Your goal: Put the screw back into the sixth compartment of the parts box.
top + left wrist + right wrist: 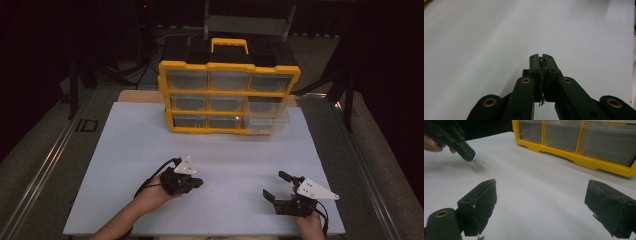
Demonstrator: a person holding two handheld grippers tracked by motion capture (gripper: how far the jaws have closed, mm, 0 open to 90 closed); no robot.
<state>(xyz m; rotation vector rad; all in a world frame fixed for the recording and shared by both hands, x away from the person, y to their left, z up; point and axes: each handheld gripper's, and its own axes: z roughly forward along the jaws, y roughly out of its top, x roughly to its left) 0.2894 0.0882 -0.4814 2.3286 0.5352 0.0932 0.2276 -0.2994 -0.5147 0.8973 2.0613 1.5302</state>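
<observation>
A white board [150, 135] covers a grey table [40, 165] in a dim room, with dark stand legs [75, 85] left of the board and blackness beyond its far edge.

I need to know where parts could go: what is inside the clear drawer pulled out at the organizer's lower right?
The pulled-out drawer of the yellow organizer looks empty through its clear walls. Its back end stays hidden inside the frame.

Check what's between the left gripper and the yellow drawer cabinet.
Nothing: in the high view, only bare white board lies between the left gripper and the cabinet. The right gripper view shows the same bare stretch.
</observation>
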